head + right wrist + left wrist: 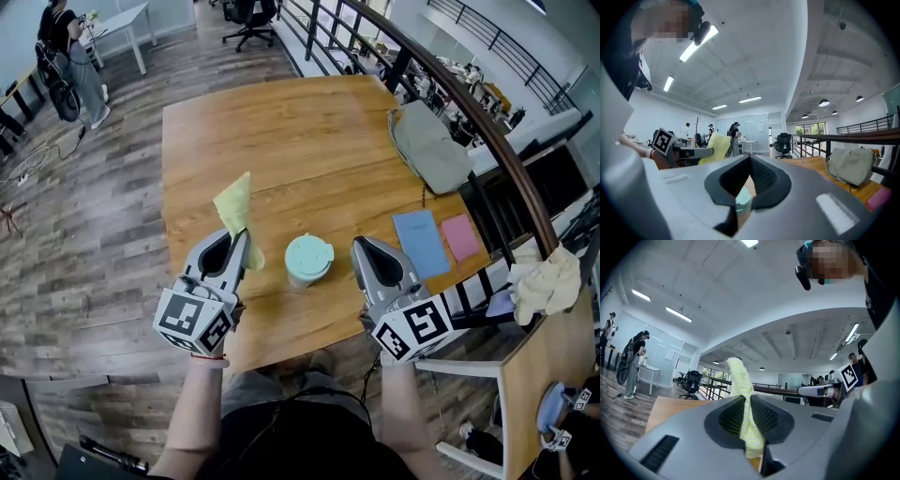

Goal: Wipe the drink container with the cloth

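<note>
My left gripper (749,399) has its jaws pinched on the yellow cloth (739,380), which sticks up out of them in a twisted strip. The jaws of my right gripper (750,161) are pressed together on nothing; the mint drink container (742,202) only shows low down beyond them.

From the head view, the container (307,260) stands on the wooden table (281,141) near its front edge, between the two grippers and touching neither. It is upright, long axis vertical, lid facing up.

I judge the wipe hasn't begun — cloth in hand, container unheld. Next I'd spread the right jaws to steady the container's wall, then swing the cloth across to its side — lightly, since a cup that size may tip easily.
</note>
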Available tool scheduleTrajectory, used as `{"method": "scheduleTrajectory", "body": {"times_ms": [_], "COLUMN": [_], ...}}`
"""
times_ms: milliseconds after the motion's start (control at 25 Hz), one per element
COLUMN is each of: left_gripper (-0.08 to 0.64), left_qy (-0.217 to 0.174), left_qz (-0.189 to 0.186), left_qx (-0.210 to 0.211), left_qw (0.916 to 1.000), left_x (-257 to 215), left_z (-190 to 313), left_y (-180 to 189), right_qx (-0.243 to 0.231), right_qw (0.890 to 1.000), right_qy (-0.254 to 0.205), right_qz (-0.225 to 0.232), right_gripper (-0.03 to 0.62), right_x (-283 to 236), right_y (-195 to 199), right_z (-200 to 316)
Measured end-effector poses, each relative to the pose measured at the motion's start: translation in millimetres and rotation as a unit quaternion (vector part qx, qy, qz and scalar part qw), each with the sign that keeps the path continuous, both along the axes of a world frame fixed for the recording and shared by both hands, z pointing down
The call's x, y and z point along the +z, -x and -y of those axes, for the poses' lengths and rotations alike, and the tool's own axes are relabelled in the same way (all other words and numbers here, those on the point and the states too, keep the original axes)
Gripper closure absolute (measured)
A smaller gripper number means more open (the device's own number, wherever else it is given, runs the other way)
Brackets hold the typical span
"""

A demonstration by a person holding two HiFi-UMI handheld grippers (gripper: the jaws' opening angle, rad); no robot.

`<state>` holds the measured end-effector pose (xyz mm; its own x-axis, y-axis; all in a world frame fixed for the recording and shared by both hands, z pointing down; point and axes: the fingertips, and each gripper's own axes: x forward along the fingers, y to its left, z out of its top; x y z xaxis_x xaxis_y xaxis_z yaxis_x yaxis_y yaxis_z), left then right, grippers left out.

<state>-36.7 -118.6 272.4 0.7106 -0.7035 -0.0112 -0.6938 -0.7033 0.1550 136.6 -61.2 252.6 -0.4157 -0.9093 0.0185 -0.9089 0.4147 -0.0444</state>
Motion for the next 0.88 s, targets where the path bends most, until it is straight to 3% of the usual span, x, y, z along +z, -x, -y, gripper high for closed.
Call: {"method": "scheduleTrajectory", "body": {"times_ms": [880], "left_gripper": [0.532], "left_qy": [-0.025], "left_qz": [-0.005], "left_qx": [-0.009], "left_qw": [0.9996], "left_x": [-30.0], "left_z": [-9.6], "left_y": [13.4], "right_qx": [0.001], "right_qw": [1.0], "right_qy": [-0.025], "right_qz": [0.011], "right_gripper": [0.584], "right_x": [-25.5], "right_y": [4.1], "right_z": [0.2]}}
